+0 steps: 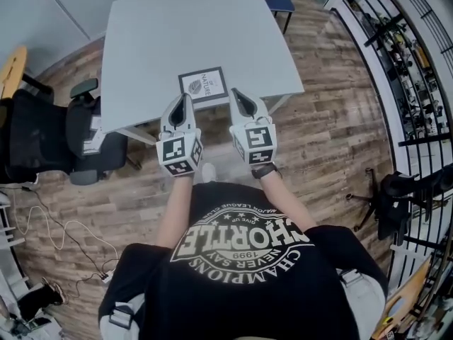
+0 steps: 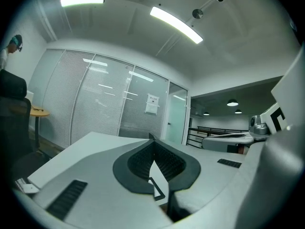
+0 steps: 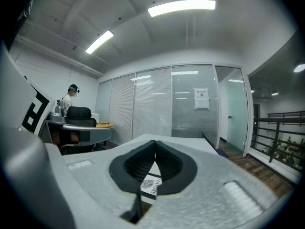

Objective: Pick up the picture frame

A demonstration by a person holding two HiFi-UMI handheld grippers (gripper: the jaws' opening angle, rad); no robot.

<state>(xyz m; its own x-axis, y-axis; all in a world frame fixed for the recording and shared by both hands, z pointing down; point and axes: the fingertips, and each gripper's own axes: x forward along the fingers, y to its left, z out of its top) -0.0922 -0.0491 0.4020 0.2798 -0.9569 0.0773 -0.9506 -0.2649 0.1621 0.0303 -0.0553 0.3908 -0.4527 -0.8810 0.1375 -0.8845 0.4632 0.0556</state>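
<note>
Grey table bears the picture frame near its front edge.

A pale grey table carries a black-edged picture frame lying flat near its front edge.

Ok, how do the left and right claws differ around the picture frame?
In the head view the left claw overlaps the near-left corner of the picture frame; the right claw sits at its right edge. The left gripper view shows only a frame corner; the right gripper view shows its leaf and NATURE print. Both are shut, holding nothing.
</note>
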